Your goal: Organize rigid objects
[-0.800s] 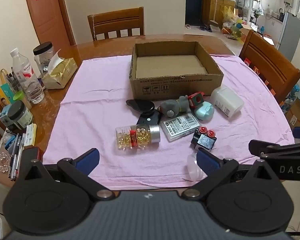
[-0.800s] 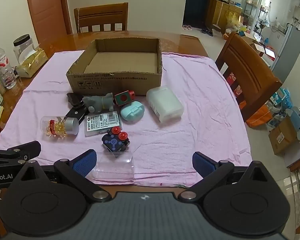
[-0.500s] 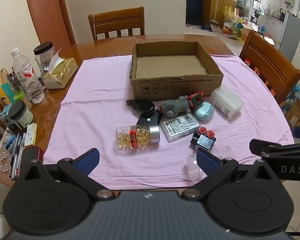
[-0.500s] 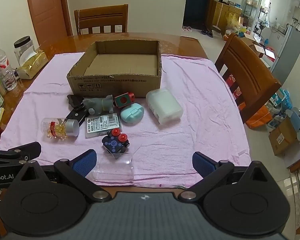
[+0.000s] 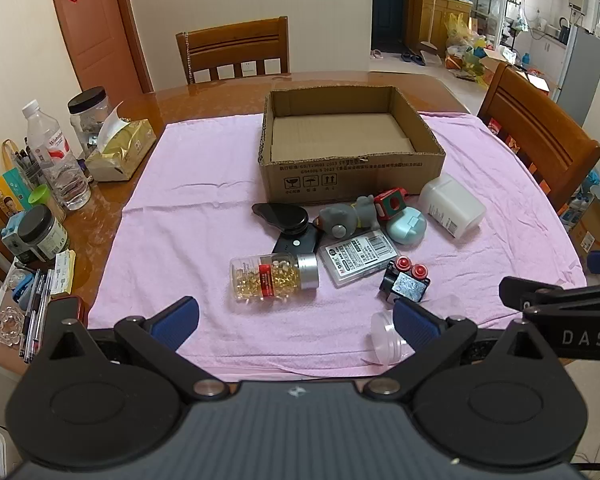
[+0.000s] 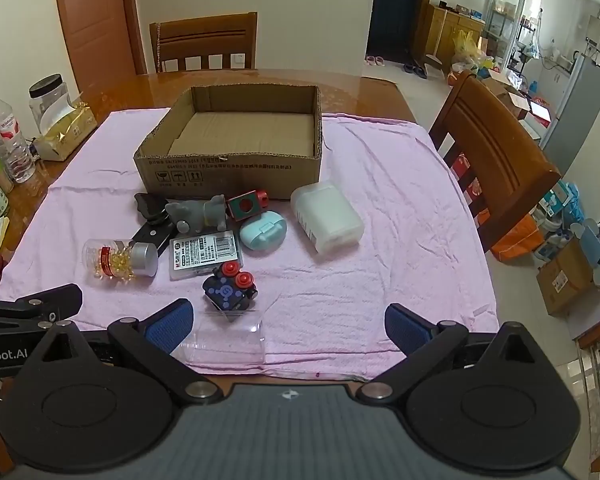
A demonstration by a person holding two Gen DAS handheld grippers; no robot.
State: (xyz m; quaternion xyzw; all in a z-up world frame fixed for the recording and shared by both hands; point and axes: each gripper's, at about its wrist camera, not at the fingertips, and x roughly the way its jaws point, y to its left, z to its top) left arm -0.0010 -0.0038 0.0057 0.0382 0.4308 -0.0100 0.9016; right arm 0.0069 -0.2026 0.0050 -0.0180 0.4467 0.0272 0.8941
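Note:
An empty cardboard box (image 5: pixel 352 178) (image 6: pixel 228 172) stands on a pink cloth (image 5: pixel 188 216) (image 6: pixel 400 240). In front of it lie a pill bottle (image 5: pixel 274 277) (image 6: pixel 120 260), a black device (image 5: pixel 288 226), a grey toy animal (image 5: pixel 346 218) (image 6: pixel 198 214), a red cube (image 5: pixel 392 204) (image 6: pixel 246 203), a teal case (image 5: pixel 408 229) (image 6: pixel 263 233), a flat labelled case (image 5: pixel 358 258) (image 6: pixel 206 254), a black block with red knobs (image 5: pixel 406 284) (image 6: pixel 230 286), a white container (image 5: pixel 450 210) (image 6: pixel 326 218) and a clear plastic cup (image 5: pixel 388 338) (image 6: pixel 224 340). My left gripper (image 5: pixel 296 318) and right gripper (image 6: pixel 286 322) hang open at the near edge, holding nothing.
Bottles, jars, a tissue box (image 5: pixel 120 152) and pens crowd the left side of the wooden table (image 5: pixel 220 88). Wooden chairs stand at the far side (image 5: pixel 234 50) and at the right (image 6: pixel 488 160). Boxes lie on the floor at the right.

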